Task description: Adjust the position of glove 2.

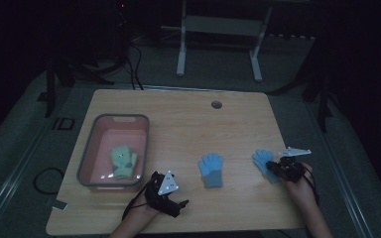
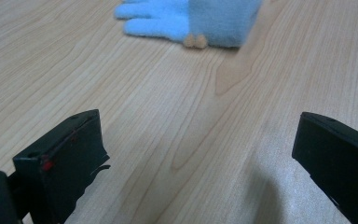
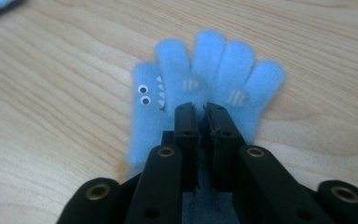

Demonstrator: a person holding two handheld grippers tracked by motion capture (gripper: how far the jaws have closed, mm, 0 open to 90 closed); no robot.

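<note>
- Your right gripper [image 1: 277,167] sits at the lower right of the high view, on the blue glove [image 1: 265,162] lying at the right side of the table [image 1: 188,119].
- In the right gripper view its 2 jaws are pinched almost together on the middle of that blue glove [image 3: 205,79], a fold of fabric caught in the thin slit between them; the glove's fingers fan toward the top of the frame, googly eyes and teeth at its left edge.
- The glove lies flat on the wood.
- Your left gripper [image 1: 167,191] rests at the lower middle of the high view, just right of the pink bin [image 1: 86,148].
- In the left gripper view its jaws stand wide apart at the lower corners, nothing between them but bare wood.
- A 2nd blue glove [image 1: 211,168] lies mid-table, between the 2 grippers; it shows at the top of the left gripper view [image 2: 191,18], apart from the jaws.
- A green glove [image 1: 123,161] lies inside the pink bin at the left of the high view.
</note>
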